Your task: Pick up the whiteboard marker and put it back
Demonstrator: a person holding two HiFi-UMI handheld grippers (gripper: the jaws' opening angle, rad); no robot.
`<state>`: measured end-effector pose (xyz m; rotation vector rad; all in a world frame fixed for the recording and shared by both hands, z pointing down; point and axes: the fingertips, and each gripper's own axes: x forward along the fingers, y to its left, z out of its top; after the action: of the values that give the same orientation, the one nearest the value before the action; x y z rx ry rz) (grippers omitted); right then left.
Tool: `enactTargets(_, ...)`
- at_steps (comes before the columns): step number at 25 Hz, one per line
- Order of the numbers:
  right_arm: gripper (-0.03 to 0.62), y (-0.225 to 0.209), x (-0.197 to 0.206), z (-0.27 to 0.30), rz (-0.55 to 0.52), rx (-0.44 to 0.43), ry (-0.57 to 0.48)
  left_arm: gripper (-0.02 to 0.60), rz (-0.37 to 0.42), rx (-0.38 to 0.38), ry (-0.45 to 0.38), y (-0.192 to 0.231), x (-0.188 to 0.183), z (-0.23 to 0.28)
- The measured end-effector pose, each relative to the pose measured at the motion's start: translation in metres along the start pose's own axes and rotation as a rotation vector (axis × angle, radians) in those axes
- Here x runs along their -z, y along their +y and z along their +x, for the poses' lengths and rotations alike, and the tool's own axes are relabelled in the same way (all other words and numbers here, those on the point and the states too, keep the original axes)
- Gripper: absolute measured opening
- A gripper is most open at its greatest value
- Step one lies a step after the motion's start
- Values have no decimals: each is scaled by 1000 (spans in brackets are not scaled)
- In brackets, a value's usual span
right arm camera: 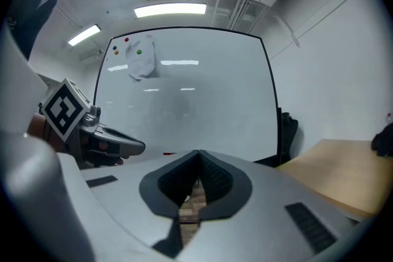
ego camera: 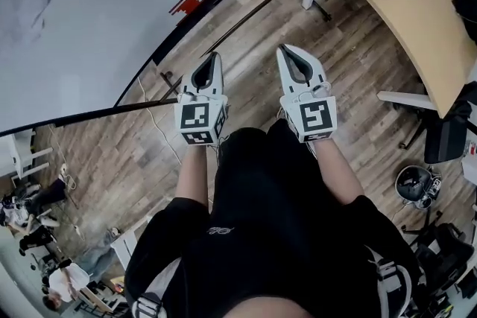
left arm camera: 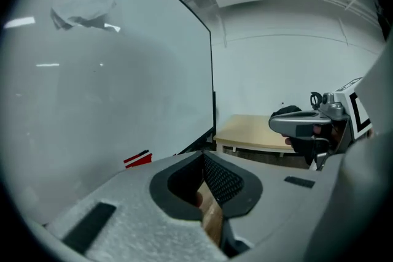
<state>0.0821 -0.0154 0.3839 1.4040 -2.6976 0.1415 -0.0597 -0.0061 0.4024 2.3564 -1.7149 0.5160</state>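
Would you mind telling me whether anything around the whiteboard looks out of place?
Only a crumpled white sheet or cloth hanging askew near the top left of the whiteboard; nothing looks spilled or damaged.

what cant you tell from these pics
- Red item at the whiteboard's lower edge: too small in every view to call it the marker.
- Whiteboard's lower edge, right gripper view: mostly hidden behind the right gripper.
- Pale sheet on the board: blurred, no detail.
- Table, head view: cut off by the frame edge.
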Motion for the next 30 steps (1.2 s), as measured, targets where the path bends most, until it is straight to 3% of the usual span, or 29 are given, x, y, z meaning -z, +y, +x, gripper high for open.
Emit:
enactTargets(13, 2, -90, 22, 46, 63, 77, 62, 6, 198, 67, 199, 19, -11, 139)
enactTargets(30, 2, -135, 66, 137, 151, 141, 168, 6, 407, 155, 552, 70, 48, 272)
